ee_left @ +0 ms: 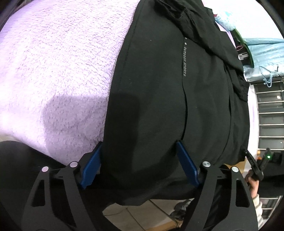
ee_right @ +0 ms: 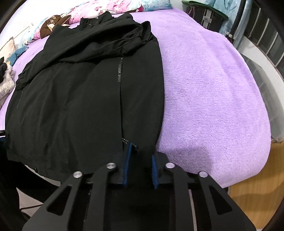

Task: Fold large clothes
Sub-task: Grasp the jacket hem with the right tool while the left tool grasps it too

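Note:
A black jacket printed "OUTDOOR SPORTS" lies flat on a lilac fleece blanket, its hem hanging over the bed's near edge. My left gripper stands open, its blue pads wide apart on either side of the hem's left corner, with the cloth between them. In the right wrist view the same jacket shows its zip line and a sleeve folded across the chest. My right gripper is shut on the hem near the zip's lower end, a bunch of black cloth pinched between its pads.
The blanket covers the bed to the right of the jacket. Flowered pillows lie at the head end. A hand holding the other gripper shows at the right edge. Window bars and wooden floor lie beyond the bed.

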The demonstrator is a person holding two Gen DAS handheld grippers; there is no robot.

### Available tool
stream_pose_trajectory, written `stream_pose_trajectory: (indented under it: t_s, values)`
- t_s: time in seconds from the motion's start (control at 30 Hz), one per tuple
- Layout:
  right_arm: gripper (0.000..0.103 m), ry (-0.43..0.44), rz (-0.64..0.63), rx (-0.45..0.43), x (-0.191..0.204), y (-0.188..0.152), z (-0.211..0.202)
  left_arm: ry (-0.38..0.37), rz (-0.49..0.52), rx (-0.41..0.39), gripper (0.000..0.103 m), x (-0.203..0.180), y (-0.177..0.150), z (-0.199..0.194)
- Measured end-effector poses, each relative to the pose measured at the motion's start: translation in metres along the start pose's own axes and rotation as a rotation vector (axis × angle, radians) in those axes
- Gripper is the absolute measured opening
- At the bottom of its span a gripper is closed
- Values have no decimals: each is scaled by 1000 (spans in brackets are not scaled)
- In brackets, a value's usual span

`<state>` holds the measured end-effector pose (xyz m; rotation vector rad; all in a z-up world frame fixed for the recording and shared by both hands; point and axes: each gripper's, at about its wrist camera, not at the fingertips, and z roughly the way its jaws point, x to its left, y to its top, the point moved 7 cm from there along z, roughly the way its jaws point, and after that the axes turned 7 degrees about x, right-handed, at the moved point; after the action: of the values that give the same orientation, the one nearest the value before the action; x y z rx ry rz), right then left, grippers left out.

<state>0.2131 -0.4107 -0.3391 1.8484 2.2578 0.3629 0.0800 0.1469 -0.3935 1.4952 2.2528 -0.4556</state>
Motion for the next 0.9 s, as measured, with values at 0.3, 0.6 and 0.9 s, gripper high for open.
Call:
stream_pose_trajectory:
  t_s: [0.3,0.6,0.9]
  values:
    - [7,11,-4,-9,5,0,-3,6,-8,-8,65,7,-2,-5]
    - [7,25,5,-18,6,-2,-5,6,-13,-13,57,11,-3,-9]
    - [7,50,24,-36,3,-2,-11,-11,-45,-12,43,18,-4,-15]
